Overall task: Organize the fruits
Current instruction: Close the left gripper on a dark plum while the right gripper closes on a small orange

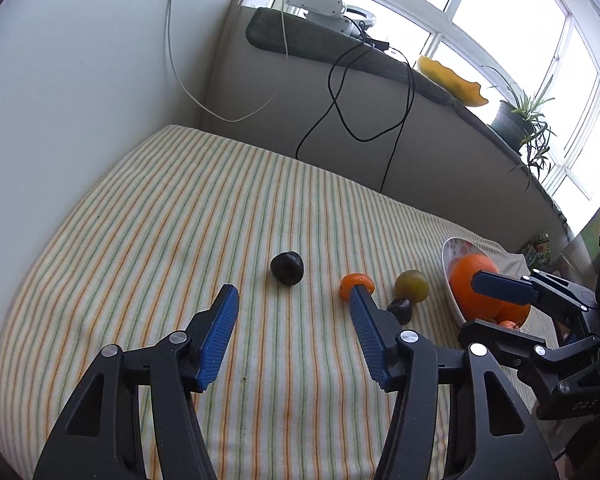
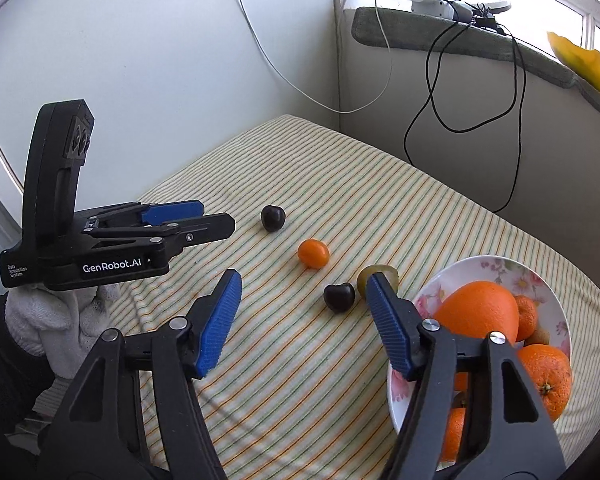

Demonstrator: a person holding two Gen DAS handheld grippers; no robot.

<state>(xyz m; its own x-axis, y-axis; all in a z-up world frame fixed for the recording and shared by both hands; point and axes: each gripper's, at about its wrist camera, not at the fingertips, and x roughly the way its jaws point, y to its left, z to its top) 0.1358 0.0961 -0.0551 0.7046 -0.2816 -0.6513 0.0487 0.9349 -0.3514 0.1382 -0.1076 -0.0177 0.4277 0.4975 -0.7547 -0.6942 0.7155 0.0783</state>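
On the striped cloth (image 1: 160, 220) lie a dark plum (image 1: 287, 268), a small orange fruit (image 1: 356, 280), a green-yellow fruit (image 1: 411, 286) and a smaller dark plum (image 1: 400, 310). My left gripper (image 1: 294, 294) hovers open just short of the first plum, holding nothing. A flowered plate (image 2: 496, 266) at the right holds a big orange (image 2: 476, 312) and tangerines (image 2: 548, 376). My right gripper (image 2: 302, 278) is open and empty, near the smaller plum (image 2: 339, 297); its right fingertip hides part of the green-yellow fruit (image 2: 380, 271). The left gripper (image 2: 218, 216) shows at left, in a gloved hand (image 2: 60, 320).
White walls close off the left and back of the table. A sill behind carries a white device (image 1: 316, 0), dangling black and white cables (image 1: 340, 112), a yellow object (image 1: 452, 80) and a potted plant (image 1: 520, 120). In the left wrist view the right gripper (image 1: 468, 305) reaches over the plate (image 1: 448, 256).
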